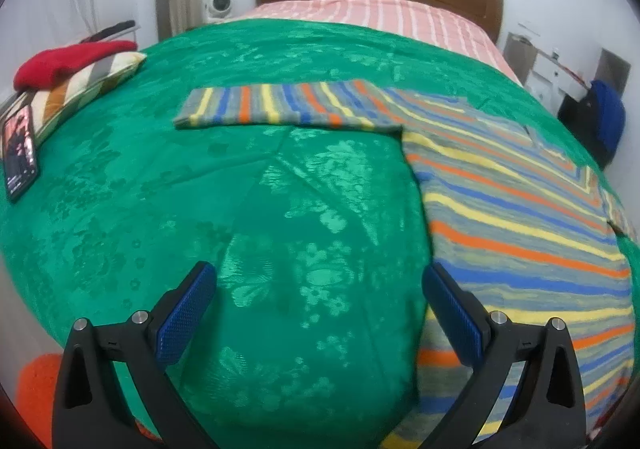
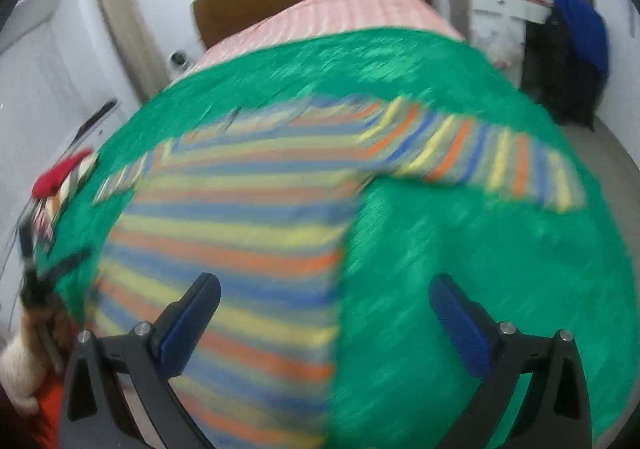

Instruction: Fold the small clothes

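While both sets of jaws hang spread and empty, the striped shirt (image 1: 520, 209) lies flat mid-bed on the green cover (image 1: 200, 189); I risk pinching that slippery cover along with the hem.

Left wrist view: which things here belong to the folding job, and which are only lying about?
For the job: striped shirt, left gripper, right gripper, both open.

Lying about: red cloth, striped pillow, phone.
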Available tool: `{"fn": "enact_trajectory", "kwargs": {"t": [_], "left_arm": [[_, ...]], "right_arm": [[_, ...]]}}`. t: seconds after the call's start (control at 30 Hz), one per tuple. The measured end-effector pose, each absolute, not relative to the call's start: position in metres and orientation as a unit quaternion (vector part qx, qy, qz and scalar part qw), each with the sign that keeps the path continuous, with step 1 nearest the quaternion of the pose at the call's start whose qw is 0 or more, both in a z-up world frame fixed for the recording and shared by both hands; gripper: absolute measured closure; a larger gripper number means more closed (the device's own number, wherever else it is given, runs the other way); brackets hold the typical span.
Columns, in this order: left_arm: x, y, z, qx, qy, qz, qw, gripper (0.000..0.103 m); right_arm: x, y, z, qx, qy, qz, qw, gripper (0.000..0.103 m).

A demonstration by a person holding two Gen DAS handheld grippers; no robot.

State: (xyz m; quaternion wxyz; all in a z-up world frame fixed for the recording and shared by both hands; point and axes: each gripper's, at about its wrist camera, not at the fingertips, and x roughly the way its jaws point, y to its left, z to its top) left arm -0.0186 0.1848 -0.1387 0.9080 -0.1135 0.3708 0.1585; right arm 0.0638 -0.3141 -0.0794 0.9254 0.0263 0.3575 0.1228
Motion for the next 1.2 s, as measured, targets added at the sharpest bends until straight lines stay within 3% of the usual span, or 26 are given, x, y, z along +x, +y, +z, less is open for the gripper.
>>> {"fn": "enact_trajectory", "kwargs": {"t": [0.1,0.17,0.23,0.3,0.47,0.53,0.63,0.7,0.9,1.03,1.2], "left_arm": [[-0.017,0.187,-0.141,-0.116,0.372,0.165,0.906,0.001],[-0.017,0.186,-0.142,-0.113,0.373,0.168,0.905,0.001],[-0.017,0.184,-0.144,-0.105,0.375,0.170,0.905,0.001],[-0.016,0.181,-0.145,-0.095,0.377,0.169,0.906,0.001],[-0.010,0.180,-0.153,-0.087,0.393,0.171,0.899,0.001],[-0.009,0.181,-0.155,-0.089,0.397,0.171,0.897,0.001],[-0.008,0.180,-0.157,-0.089,0.399,0.172,0.896,0.001],[-0.008,0.180,-0.157,-0.087,0.398,0.172,0.897,0.001],[-0.007,0.180,-0.157,-0.092,0.397,0.169,0.897,0.001],[-0.005,0.181,-0.157,-0.095,0.396,0.165,0.898,0.001],[-0.006,0.184,-0.158,-0.098,0.396,0.159,0.899,0.001]], "right_arm": [[0.109,-0.378,-0.059,0.057,0.341,0.063,0.936,0.001],[0.147,-0.425,-0.060,0.104,0.373,0.040,0.921,0.001],[0.173,-0.459,-0.068,0.138,0.405,0.014,0.904,0.008],[0.192,-0.495,-0.083,0.192,0.432,-0.010,0.881,0.024],[0.204,-0.533,-0.120,0.248,0.469,-0.049,0.846,0.031],[0.204,-0.535,-0.128,0.263,0.468,-0.036,0.843,0.040],[0.207,-0.530,-0.129,0.243,0.467,-0.018,0.850,0.058],[0.213,-0.525,-0.127,0.225,0.472,-0.011,0.852,0.097],[0.216,-0.466,-0.059,0.169,0.422,0.036,0.890,0.099],[0.226,-0.369,-0.005,0.147,0.390,0.148,0.897,0.099],[0.244,-0.242,0.014,0.102,0.392,0.246,0.881,0.099]]}}
